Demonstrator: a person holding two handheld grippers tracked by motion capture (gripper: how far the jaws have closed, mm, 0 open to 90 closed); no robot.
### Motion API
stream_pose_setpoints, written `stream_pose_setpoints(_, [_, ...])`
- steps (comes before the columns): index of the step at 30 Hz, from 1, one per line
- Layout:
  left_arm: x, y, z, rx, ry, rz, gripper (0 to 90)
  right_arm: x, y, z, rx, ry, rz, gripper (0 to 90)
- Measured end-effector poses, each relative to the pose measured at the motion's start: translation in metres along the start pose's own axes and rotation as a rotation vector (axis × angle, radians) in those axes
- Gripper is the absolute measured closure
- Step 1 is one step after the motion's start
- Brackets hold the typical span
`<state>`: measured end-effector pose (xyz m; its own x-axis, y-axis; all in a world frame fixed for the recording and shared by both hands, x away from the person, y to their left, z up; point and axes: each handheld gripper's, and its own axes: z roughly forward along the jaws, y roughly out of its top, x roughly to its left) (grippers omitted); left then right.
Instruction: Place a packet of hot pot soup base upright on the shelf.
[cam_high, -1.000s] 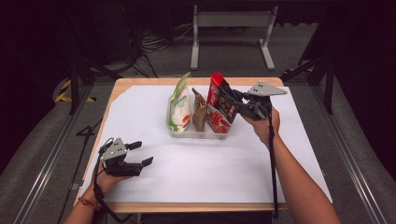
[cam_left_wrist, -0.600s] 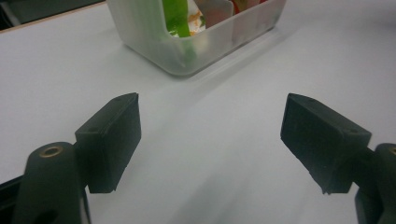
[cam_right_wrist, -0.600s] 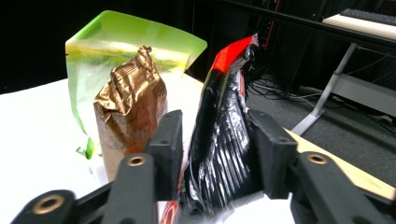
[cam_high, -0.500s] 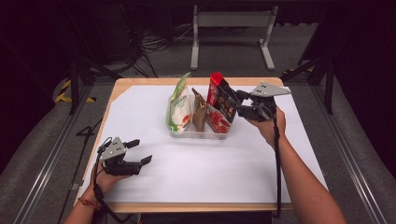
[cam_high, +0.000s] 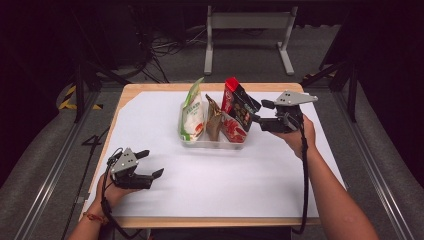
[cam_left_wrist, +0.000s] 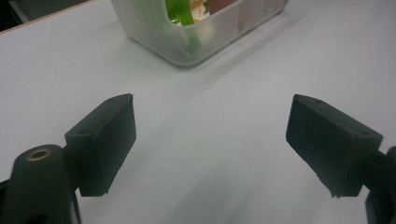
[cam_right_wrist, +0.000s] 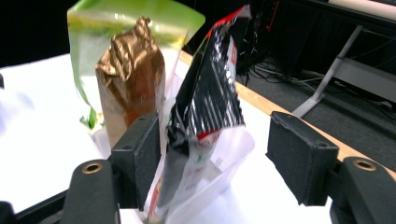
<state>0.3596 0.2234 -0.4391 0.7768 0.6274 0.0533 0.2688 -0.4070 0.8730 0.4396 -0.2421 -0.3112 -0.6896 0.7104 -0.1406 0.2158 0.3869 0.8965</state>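
Note:
A clear plastic bin (cam_high: 207, 143) stands mid-table with three snack bags upright in it: a green-white one (cam_high: 192, 112), a gold-brown one (cam_high: 214, 120) and a red-black one (cam_high: 239, 106). My right gripper (cam_high: 260, 112) is level at the bin's right end. Its jaws have just been opening, and the red-black bag (cam_right_wrist: 210, 93) stands loose between them in the right gripper view (cam_right_wrist: 215, 135), close to one pad (cam_right_wrist: 140, 158). My left gripper (cam_high: 154, 163) rests near the front left over the white sheet. Its jaws have just been opening too, with nothing between them (cam_left_wrist: 210, 112).
A white sheet (cam_high: 225, 185) covers the wooden table (cam_high: 150, 87). The bin's near corner (cam_left_wrist: 219, 37) lies ahead of the left gripper. Beyond the far edge are a metal stand (cam_high: 250, 20) and floor cables. Dark rails run along both table sides.
The right gripper's jaws have spread apart off the red-black bag and the hand has drawn back a little to the right. The left gripper stays where it was, jaws slightly wider.

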Motion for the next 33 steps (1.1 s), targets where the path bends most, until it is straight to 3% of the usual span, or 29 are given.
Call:
stream_pose_setpoints(10, [-0.002, 0.000, 0.001, 0.012, -0.006, 0.014, 16.9, 0.003, -0.010, 0.001, 0.082, -0.011, -0.033, 23.2])
stream_pose_setpoints(16, [-0.004, 0.000, 0.001, 0.016, -0.008, 0.023, 17.1, 0.004, -0.025, -0.001, 0.076, -0.043, -0.031, 19.0])
stream_pose_setpoints(21, [-0.004, 0.000, 0.001, 0.021, -0.013, 0.031, 17.2, 0.006, -0.034, -0.004, 0.046, -0.043, -0.013, 19.1])
stream_pose_setpoints(33, [-0.005, -0.001, 0.001, 0.016, -0.007, 0.026, 17.1, 0.011, -0.056, -0.008, 0.048, -0.051, -0.011, 21.2])
